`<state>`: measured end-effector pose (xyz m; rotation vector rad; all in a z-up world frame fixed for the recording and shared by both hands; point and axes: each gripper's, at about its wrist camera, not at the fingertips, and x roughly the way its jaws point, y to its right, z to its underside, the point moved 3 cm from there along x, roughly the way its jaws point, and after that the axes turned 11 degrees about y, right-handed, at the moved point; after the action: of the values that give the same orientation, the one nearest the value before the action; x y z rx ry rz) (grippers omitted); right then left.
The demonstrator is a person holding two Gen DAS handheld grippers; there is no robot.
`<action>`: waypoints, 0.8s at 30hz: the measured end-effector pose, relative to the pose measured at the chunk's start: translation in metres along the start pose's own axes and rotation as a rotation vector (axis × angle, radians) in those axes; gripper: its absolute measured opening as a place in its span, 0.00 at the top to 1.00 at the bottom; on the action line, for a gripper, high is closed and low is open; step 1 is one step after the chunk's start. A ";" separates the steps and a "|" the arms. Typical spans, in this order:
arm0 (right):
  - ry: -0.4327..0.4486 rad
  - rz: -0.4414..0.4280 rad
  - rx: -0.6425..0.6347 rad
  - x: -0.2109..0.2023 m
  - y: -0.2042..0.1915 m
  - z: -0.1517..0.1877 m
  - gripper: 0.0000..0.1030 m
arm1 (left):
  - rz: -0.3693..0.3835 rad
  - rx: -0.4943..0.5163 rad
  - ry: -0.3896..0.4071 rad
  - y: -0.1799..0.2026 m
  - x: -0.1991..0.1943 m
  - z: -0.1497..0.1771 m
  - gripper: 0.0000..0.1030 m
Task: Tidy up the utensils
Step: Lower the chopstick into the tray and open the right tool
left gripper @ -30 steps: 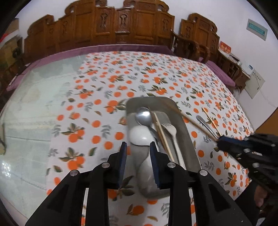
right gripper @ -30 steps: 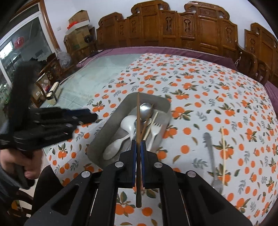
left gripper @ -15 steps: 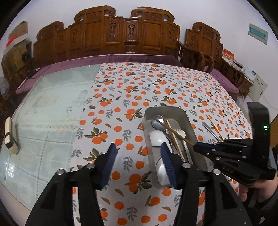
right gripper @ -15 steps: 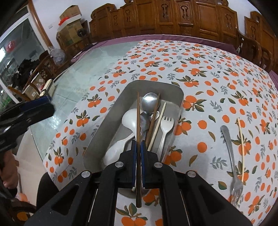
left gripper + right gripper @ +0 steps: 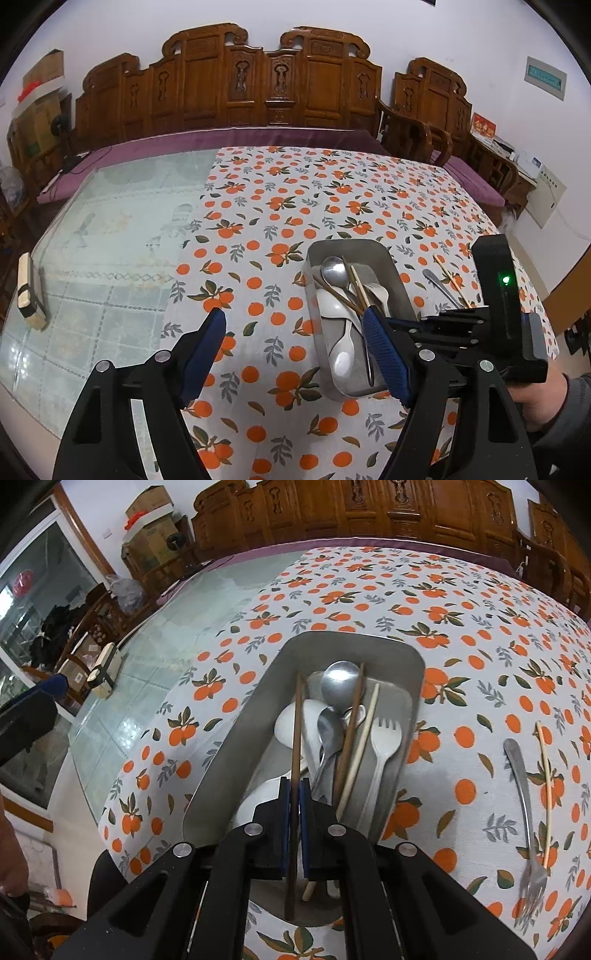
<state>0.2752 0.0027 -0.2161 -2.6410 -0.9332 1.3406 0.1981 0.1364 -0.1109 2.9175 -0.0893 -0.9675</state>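
Observation:
A metal tray point(image 5: 413, 664) point(image 5: 399, 273) on the orange-print tablecloth holds a metal spoon point(image 5: 341, 685), white spoons, a white fork point(image 5: 384, 734), a dark chopstick and a pale one. My right gripper point(image 5: 294, 794) is shut on a dark brown chopstick point(image 5: 296, 723) and holds it low over the tray's left side, tip pointing to the far end. My left gripper point(image 5: 295, 332) is open wide and empty, left of the tray. A metal fork point(image 5: 522, 786) and a pale chopstick point(image 5: 546, 768) lie on the cloth right of the tray.
A small tan block point(image 5: 29, 291) lies on the bare glass tabletop at the left. Carved wooden chairs point(image 5: 273, 85) line the far side. The table's near edge is just below both grippers.
My right gripper has carried the dark chopstick forward and down into the tray. My left gripper has opened wide and pulled back to the left, away from the tray.

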 end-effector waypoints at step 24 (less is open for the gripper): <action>0.024 -0.072 -0.027 -0.006 0.001 -0.008 0.90 | -0.018 0.008 -0.018 0.008 0.009 0.002 0.29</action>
<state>0.2790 0.0004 -0.2070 -2.6093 -1.0401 1.2866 0.2038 0.1280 -0.1167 2.9226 -0.0674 -0.9981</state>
